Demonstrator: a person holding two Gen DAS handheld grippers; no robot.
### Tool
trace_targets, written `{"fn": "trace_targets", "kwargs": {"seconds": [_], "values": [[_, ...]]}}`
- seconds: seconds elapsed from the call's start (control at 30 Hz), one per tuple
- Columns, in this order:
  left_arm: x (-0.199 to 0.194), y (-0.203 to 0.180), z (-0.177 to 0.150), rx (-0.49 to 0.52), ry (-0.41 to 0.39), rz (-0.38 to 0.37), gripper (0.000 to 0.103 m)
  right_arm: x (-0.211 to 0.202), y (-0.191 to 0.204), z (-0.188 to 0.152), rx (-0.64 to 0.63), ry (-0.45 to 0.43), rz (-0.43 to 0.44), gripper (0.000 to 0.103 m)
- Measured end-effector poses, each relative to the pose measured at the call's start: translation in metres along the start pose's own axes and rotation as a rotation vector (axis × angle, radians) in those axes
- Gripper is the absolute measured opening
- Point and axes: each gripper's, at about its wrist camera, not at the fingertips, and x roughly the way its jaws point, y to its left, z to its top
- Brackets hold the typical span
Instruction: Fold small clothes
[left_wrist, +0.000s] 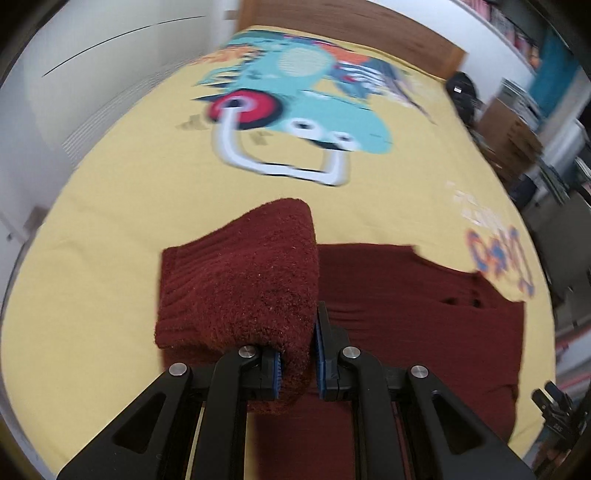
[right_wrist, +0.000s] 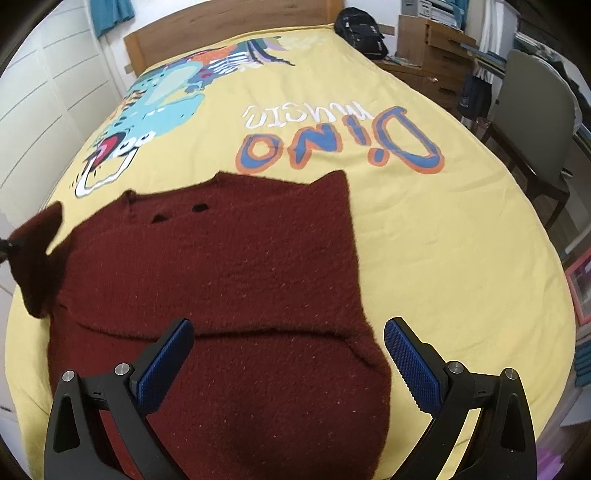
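A dark red knitted sweater (right_wrist: 236, 266) lies spread on the yellow bedspread (right_wrist: 424, 240); it also shows in the left wrist view (left_wrist: 406, 295). My left gripper (left_wrist: 297, 365) is shut on the sweater's sleeve (left_wrist: 243, 280) and holds it lifted above the bed. That lifted sleeve shows at the left edge of the right wrist view (right_wrist: 37, 254). My right gripper (right_wrist: 288, 354) is open and empty, hovering over the sweater's near part, which is folded over with a crease across it.
The bedspread carries a dinosaur print (left_wrist: 295, 92) and "Dino music" lettering (right_wrist: 340, 144). A wooden headboard (right_wrist: 221, 29) stands at the far end. A black bag (right_wrist: 364, 33), a wooden desk (right_wrist: 432, 55) and a grey chair (right_wrist: 532, 122) stand to the bed's right.
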Motion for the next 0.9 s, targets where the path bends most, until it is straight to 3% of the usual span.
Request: {"fn": "trace_targets", "kwargs": {"seconds": [0.17,0.43,0.73,0.9], "values": [[0.044,-0.072,0.004,0.093,0.04,-0.061,0.011,-0.007,-0.013,0.003,0.018,-0.006,-0.01,0.103],[0.082,-0.165,-0.023,0.245,0.08,-0.127,0.011,-0.003,-0.027,-0.001,0.033,0.012,-0.011,0.103],[0.14,-0.167,-0.064,0.271,0.176,-0.035,0.011,0.013,-0.032,-0.014,0.037,0.061,-0.008,0.103],[0.157,-0.169,-0.073,0.293,0.181,0.005,0.015,0.018,-0.032,-0.018,0.038,0.071,-0.002,0.103]]}}
